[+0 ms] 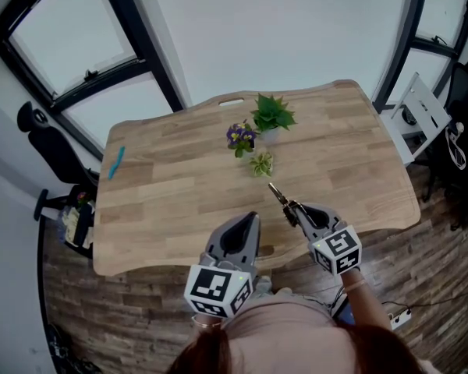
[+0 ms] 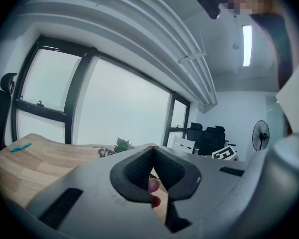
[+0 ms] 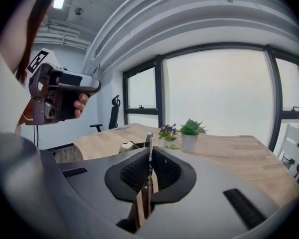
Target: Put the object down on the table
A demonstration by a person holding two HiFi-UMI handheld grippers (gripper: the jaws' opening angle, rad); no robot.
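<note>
A slim tool (image 1: 277, 193) with a brown handle and a thin metal blade sticks out of my right gripper (image 1: 292, 209), which is shut on it above the near edge of the wooden table (image 1: 179, 185). In the right gripper view the tool (image 3: 148, 142) stands edge-on between the pads and points toward the plants. To its left, my left gripper (image 1: 253, 216) hangs over the near table edge. In the left gripper view the left gripper (image 2: 152, 148) has its tips together and nothing between them; a fingertip shows behind the pads.
Near the table's middle stand a green potted plant (image 1: 271, 115), a purple-flowered plant (image 1: 240, 136) and a small pale plant (image 1: 262, 164). A blue object (image 1: 115, 162) lies at the left edge. A black office chair (image 1: 47, 146) stands left, a white chair (image 1: 421, 111) right.
</note>
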